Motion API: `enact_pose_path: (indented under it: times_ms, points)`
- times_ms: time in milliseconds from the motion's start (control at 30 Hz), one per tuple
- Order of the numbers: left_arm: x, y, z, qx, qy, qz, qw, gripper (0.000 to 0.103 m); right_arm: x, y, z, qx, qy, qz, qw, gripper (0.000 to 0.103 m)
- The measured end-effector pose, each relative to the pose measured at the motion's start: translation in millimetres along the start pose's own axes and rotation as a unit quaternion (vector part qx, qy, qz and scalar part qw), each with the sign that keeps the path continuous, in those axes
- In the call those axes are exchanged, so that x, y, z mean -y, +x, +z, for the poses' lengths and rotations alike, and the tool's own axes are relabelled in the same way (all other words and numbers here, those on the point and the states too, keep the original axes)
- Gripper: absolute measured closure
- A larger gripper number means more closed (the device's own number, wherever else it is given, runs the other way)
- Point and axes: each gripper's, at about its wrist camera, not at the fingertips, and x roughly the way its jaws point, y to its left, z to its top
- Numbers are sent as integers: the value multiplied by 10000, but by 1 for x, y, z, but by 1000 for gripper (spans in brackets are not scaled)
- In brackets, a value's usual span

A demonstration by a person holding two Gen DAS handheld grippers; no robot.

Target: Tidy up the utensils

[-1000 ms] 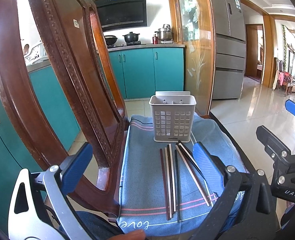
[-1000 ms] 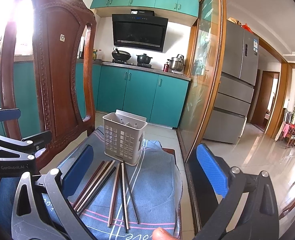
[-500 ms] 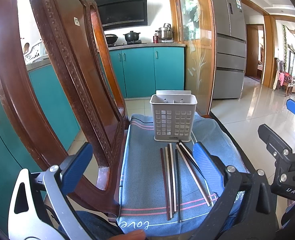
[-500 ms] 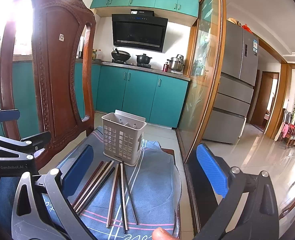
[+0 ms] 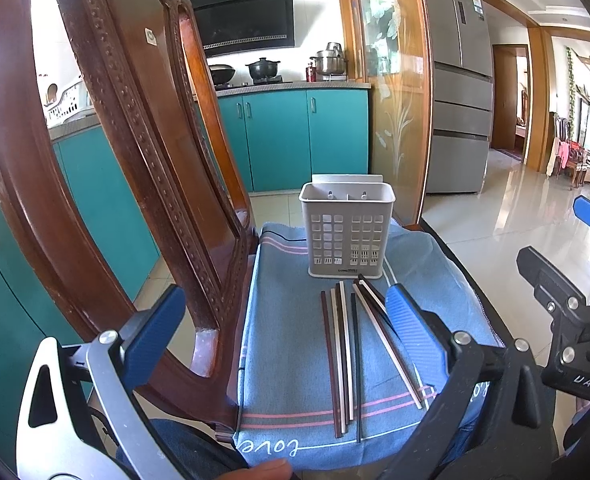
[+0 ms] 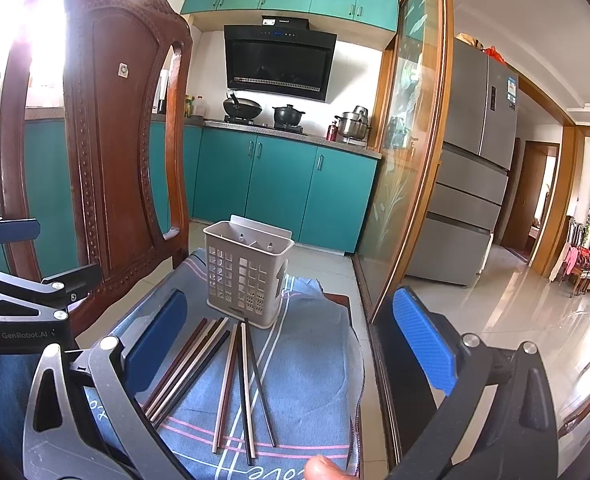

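Note:
Several chopsticks [image 5: 345, 354] lie side by side on a blue cloth [image 5: 291, 360], in brown, white and black. A second fan of them lies to the right [image 5: 387, 340]. A grey perforated utensil basket [image 5: 347, 232] stands upright just beyond their far tips and looks empty. My left gripper [image 5: 287, 336] is open and empty, hovering above the near ends. In the right wrist view the chopsticks [image 6: 231, 372], the basket [image 6: 247, 276] and the cloth [image 6: 311, 364] show too. My right gripper [image 6: 291, 344] is open and empty above them.
The cloth covers a wooden chair seat; its carved back [image 5: 107, 168] rises close on the left, also seen in the right wrist view [image 6: 107, 152]. A glass sliding door [image 6: 407, 160] stands to the right. Teal kitchen cabinets [image 5: 287, 140] and tiled floor lie beyond.
Both views have shifted only slightly. The chopsticks and basket lie as before, and both grippers stay open.

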Motion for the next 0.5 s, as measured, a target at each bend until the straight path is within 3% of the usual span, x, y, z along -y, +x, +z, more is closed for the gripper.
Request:
enact_pose_path:
  times_ms: [500]
  points:
    - [1,9,-3,-103,38,10,9999,4,0,5,-6,-74,6,-11,10000,3]
